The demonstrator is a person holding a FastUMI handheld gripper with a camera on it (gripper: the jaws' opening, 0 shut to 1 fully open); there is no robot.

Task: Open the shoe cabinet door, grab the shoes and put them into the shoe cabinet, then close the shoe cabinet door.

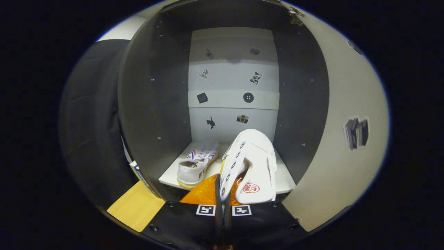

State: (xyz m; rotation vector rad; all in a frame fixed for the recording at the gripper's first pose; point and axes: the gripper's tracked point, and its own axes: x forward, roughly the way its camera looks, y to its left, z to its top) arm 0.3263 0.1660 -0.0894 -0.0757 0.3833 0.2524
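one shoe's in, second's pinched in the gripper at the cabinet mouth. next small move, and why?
Probably ease forward and set it down right of the first shoe. The gripper is shut on the second shoe, which hangs over the shelf's front edge, door open.

My gripper (222, 189) points straight into the open cabinet, level with its bottom shelf and just short of the shelf's front edge. I have the two fingers (204, 192) drawn almost together, only a thin slit between them, and they pinch the side wall of a white canvas sneaker (251, 163), carrying it tilted.
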